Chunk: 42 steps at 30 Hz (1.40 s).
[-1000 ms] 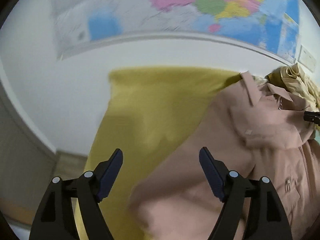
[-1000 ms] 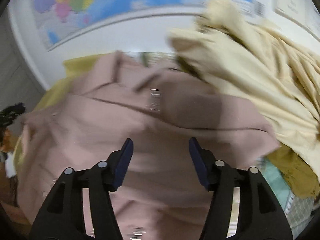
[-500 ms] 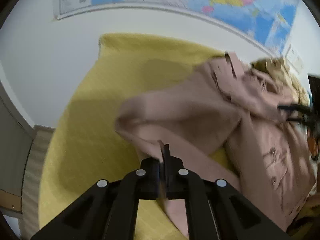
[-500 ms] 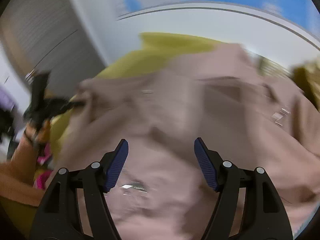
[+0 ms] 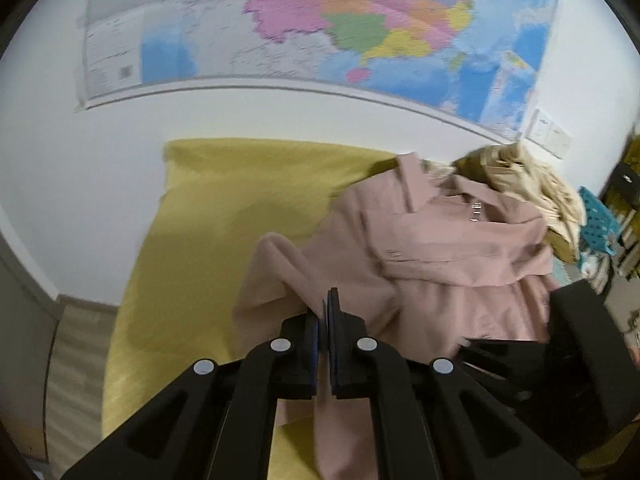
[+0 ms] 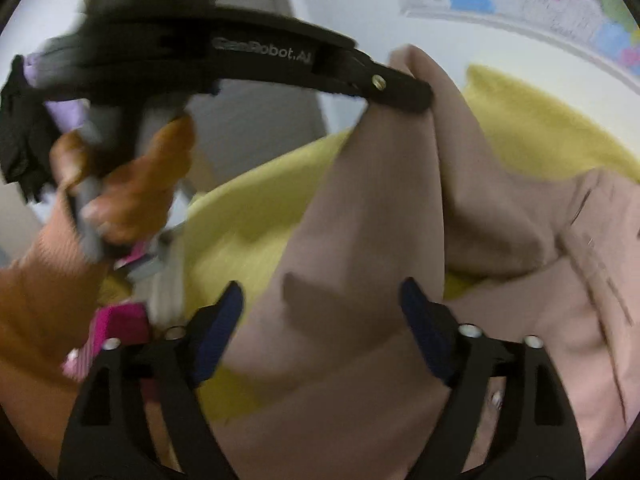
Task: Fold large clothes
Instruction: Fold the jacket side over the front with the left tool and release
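Note:
A large pink coat lies on a yellow bed cover. My left gripper is shut on a fold of the coat's sleeve and holds it lifted above the cover. In the right wrist view the left gripper shows from the side, pinching the raised pink cloth. My right gripper is open, its blue pads on either side of the hanging sleeve, below the left gripper. The right gripper's body also shows at the right edge of the left wrist view.
A pile of beige clothes lies behind the coat by a blue basket. A wall map hangs above the bed. The person's hand and orange sleeve are at left, beside a pink object.
My left gripper shut on the coat sleeve and lifted it. My right gripper swung left from the beige pile and now sits open around the hanging sleeve.

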Tool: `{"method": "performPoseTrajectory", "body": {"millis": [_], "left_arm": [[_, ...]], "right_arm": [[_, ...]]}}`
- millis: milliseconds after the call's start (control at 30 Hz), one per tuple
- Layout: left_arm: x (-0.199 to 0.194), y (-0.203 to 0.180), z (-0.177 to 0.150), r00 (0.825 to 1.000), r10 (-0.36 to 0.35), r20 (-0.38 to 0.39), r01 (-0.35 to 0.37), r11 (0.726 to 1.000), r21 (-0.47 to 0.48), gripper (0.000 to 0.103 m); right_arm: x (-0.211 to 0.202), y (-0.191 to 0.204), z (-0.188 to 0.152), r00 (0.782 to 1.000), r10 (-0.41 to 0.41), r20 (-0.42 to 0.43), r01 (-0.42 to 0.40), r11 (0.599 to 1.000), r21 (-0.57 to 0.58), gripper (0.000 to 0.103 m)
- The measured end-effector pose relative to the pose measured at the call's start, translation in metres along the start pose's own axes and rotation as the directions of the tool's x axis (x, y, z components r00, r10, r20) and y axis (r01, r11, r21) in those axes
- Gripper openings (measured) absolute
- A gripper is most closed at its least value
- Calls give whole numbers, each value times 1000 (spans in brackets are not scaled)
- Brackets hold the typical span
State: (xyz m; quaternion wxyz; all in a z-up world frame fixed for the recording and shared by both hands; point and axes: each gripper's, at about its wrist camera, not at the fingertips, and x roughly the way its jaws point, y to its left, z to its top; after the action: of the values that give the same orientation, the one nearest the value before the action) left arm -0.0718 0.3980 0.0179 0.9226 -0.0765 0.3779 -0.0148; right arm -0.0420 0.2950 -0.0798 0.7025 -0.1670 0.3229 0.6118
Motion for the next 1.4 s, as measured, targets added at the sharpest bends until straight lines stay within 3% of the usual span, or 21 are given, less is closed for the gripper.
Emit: {"method": "performPoseTrajectory", "body": {"millis": [67,100,133,200,367,467,533,600,633,767,867,900,967,1033,1067,1233,1400], "left_arm": [[0,-11,3,1000,-26,0,26,999,21,3],[2,-17,6,999,-41,-6,41,999,35,3],[3,-21,8,999,-46,-13,46,998,41,1],[9,-25,14,998,-48,-29,50,998,43,1],[-1,-30,33,988,-151,26,151,988,22,3],[-22,-28,47,967,-230,112,232,973,0,24],[-34,-29,53,955,-242,169,245,970,3,38],[-40,-29,57,941,-269,208,274,962,1,42],[-40,-29,58,938,-272,215,279,960,-1,53],[-12,-38,54,970,-183,157,184,983,6,56],[25,-47,45,992,-111,64,109,994,28,56],[37,-47,43,993,-111,36,110,994,27,56],[70,-51,36,995,-93,-37,94,995,37,56],[96,-51,30,992,-73,-104,76,997,24,56],[112,-51,27,987,-66,-149,69,998,14,56],[142,-59,21,980,-12,-198,21,999,42,57],[149,-64,25,981,5,-192,4,999,51,58]], "right_arm": [[2,-3,6,998,-39,41,37,998,45,84],[3,-7,9,998,-33,53,29,997,71,65],[6,-14,11,998,-17,59,11,994,113,31],[10,-28,12,999,32,37,-38,983,180,3],[-34,-53,16,984,131,119,-156,960,231,3],[-89,-79,23,972,140,186,-185,951,248,2],[-128,-102,22,966,116,230,-182,940,290,2],[-173,-125,18,957,50,286,-148,932,332,2],[-197,-138,13,954,-10,299,-102,929,357,2],[-248,-178,-22,946,-163,279,18,888,459,3],[-264,-206,-60,935,-301,187,151,815,560,4],[-256,-217,-73,937,-313,153,165,785,597,7],[-250,-240,-101,936,-346,62,221,716,662,22],[-243,-258,-125,939,-344,26,230,679,697,64],[-242,-258,-131,941,-335,36,215,678,702,71],[-251,-242,-150,911,-410,50,287,715,637,85],[-258,-233,-178,893,-449,10,365,737,569,83]]}}
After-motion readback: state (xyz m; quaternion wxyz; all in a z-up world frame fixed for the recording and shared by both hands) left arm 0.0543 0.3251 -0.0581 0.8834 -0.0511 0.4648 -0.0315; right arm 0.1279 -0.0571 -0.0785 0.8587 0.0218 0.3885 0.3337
